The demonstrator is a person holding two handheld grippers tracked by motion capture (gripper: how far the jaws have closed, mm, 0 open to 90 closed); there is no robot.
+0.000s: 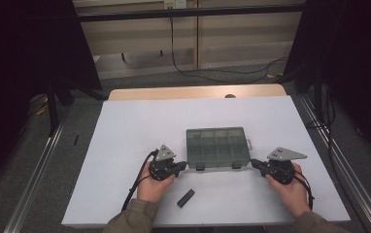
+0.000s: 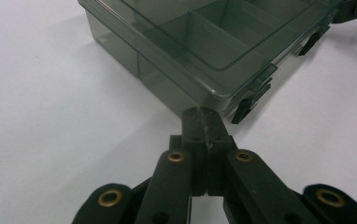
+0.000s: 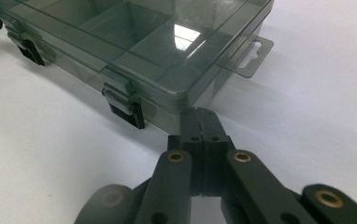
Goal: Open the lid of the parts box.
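From my remote station I see a white table surface point(image 1: 140, 131) with a wooden edge point(image 1: 193, 92) at its far side. Grey floor point(image 1: 23, 160) surrounds it, crossed by metal rails point(image 1: 38, 170) on both sides. Black curtains point(image 1: 23, 48) flank a pale panelled wall point(image 1: 232, 34). A black cable point(image 1: 212, 75) loops on the floor. Lighting is dim.

Both forearms enter from the near edge, one at each side. The left hand point(image 1: 154, 183) grips the left gripper point(image 1: 183, 166), which points right and slightly far, its jaws pressed together with nothing between them. The right hand point(image 1: 290, 187) grips the right gripper point(image 1: 254, 163), which points left, jaws likewise closed and empty. A cable trails from each gripper back along its wrist.
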